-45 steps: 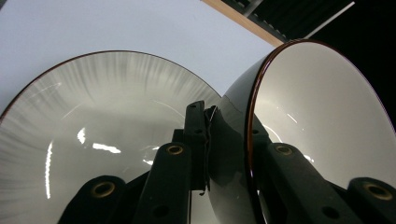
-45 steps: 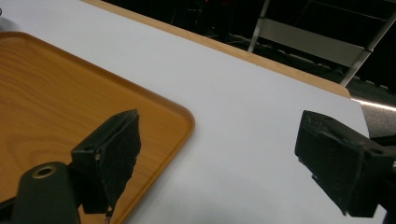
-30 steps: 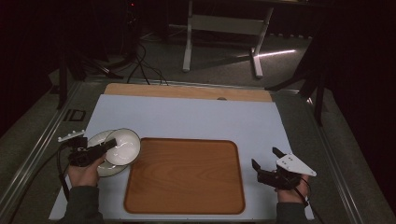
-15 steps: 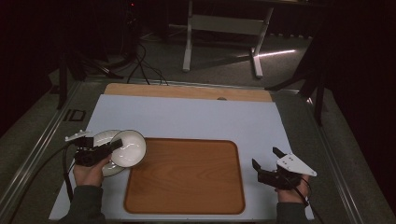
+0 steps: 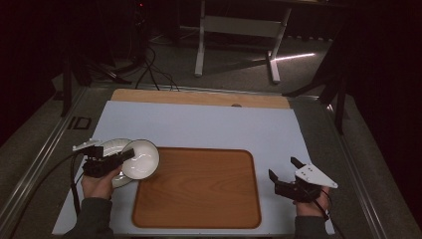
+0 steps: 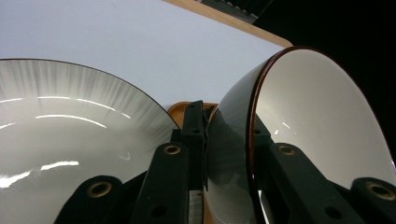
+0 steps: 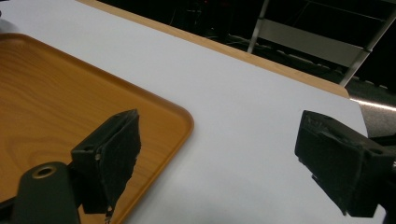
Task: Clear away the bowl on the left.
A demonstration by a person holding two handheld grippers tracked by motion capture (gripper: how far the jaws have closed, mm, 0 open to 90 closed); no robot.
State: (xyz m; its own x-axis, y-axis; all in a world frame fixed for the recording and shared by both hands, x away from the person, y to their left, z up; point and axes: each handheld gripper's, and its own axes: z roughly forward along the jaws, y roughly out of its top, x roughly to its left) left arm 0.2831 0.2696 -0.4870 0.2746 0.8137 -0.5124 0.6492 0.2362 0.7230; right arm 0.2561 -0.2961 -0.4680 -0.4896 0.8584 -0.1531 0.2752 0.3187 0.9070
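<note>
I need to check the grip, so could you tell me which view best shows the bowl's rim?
The left gripper view: the bowl sits close, its dark rim between the left tongs. The high view shows the bowl small, at the tray's edge.

Black tongs [image 5: 284, 175], grey plates, dark sleeves

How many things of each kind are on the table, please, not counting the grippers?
Bowl: 1, clamped by its rim in the left gripper
Plate: 1
Wooden tray: 1
Total: 3
</note>
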